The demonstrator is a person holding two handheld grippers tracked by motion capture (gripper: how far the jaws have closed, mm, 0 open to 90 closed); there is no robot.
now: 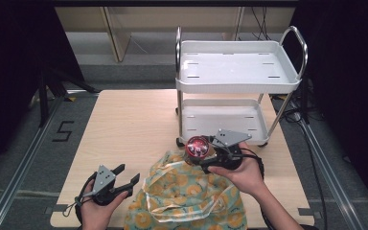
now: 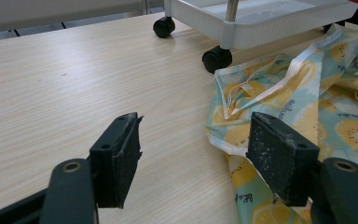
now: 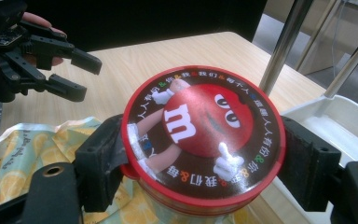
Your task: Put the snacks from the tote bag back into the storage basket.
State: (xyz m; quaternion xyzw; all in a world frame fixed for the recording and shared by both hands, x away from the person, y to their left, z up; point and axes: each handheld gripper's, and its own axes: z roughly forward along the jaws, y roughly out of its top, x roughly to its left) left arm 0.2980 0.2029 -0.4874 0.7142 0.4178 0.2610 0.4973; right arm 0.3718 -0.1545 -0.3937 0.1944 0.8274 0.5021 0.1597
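the desk (image 1: 124, 124) is pale wood-grain laminate, smooth and flat, with rounded corners. a white plastic cart (image 1: 237, 72) stands at its far right part, with two shallow trays, chrome tube legs and handles, and black castors (image 2: 216, 59) resting on the desk top.

a soft cloth bag (image 1: 187, 196) lies crumpled at the near edge, a little right of the middle. it is printed with yellow fruit slices on pale green, with white strap trim (image 2: 261, 88) folded loosely across it.

the right gripper (image 1: 202, 152) is above the far end of the bag, just in front of the cart's lower tray. its black jaws are closed on a round tin (image 3: 200, 140), pressing its opposite sides. the tin is a squat cylinder with a red rim and a glossy lid that shows a red cartoon candy figure with a white "m", ringed by small coloured characters on dark brown. the tin is clear of the desk, over the cloth.

the left gripper (image 1: 125, 180) is near the near left corner, just left of the bag. its jaws stand wide apart with nothing between them. the pads (image 2: 279, 156) are matte black, scuffed and dusty, one with a frayed edge. the bag's hem lies just beyond the pad nearer the bag; whether it touches i cannot tell.
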